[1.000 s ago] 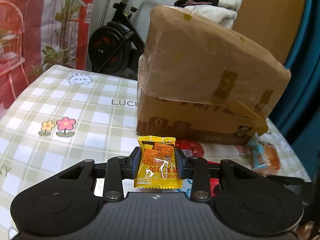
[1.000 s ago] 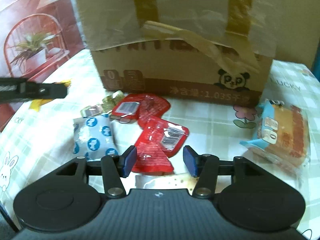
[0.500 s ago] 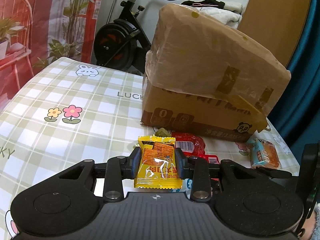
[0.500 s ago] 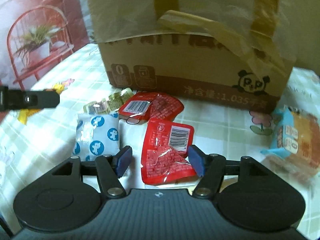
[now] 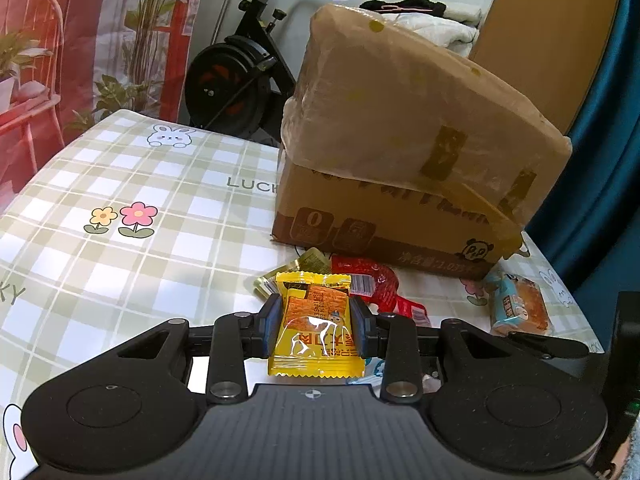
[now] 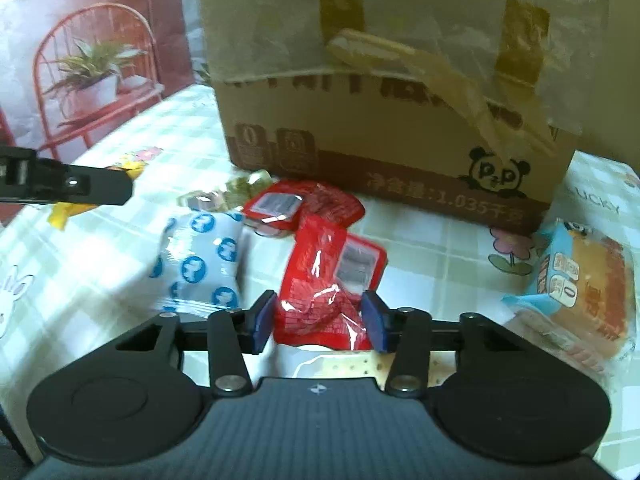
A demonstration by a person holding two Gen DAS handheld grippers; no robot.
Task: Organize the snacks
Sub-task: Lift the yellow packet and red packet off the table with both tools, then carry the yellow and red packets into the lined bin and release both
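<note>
A taped cardboard box (image 6: pixel 392 120) is stood far behind the scattered snacks. A yellow cracker packet (image 5: pixel 316 326) is clamped in the left gripper (image 5: pixel 316 326); the right gripper (image 6: pixel 318 322) is being closed around a crinkled red packet (image 6: pixel 328 280).

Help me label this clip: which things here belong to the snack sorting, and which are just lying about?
Job:
- yellow packet, clamped in left gripper
- red packet, right gripper closing on it
- blue-dotted packet
- cake packet
- cardboard box

Lying about:
- exercise bike
- red chair backdrop
</note>
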